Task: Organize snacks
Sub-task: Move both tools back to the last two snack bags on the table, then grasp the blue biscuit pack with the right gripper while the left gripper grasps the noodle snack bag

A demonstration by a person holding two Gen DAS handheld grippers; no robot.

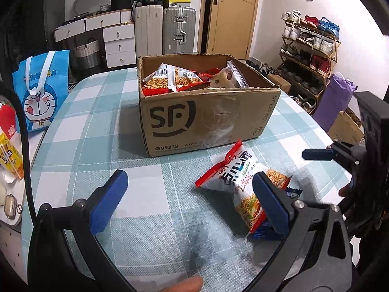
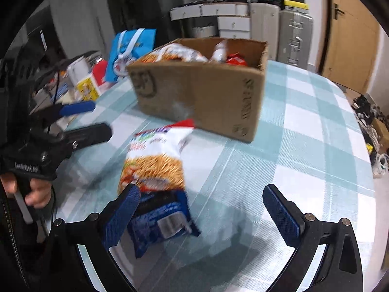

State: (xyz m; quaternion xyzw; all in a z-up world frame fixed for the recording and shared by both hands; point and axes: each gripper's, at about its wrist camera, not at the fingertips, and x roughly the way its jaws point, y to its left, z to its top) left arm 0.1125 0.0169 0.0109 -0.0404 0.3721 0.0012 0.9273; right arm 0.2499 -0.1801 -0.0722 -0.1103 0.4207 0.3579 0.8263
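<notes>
A cardboard SF box [image 1: 206, 119] stands on the checked table and holds several snack bags [image 1: 170, 79]; it also shows in the right wrist view [image 2: 206, 92]. A white and red noodle-snack bag [image 1: 239, 182] lies in front of the box, over a blue snack pack [image 1: 263, 232]. In the right wrist view the noodle bag [image 2: 155, 160] and the blue pack [image 2: 160, 221] lie by the left finger. My left gripper [image 1: 188, 200] is open and empty, its right finger beside the bag. My right gripper [image 2: 201, 214] is open and empty.
A blue Doraemon gift bag [image 1: 42, 92] stands at the table's left edge [image 2: 131, 48]. Yellow and red packs [image 1: 9, 155] lie on a side surface at the left. A shoe rack [image 1: 308, 56], suitcases [image 1: 178, 30] and drawers stand beyond the table.
</notes>
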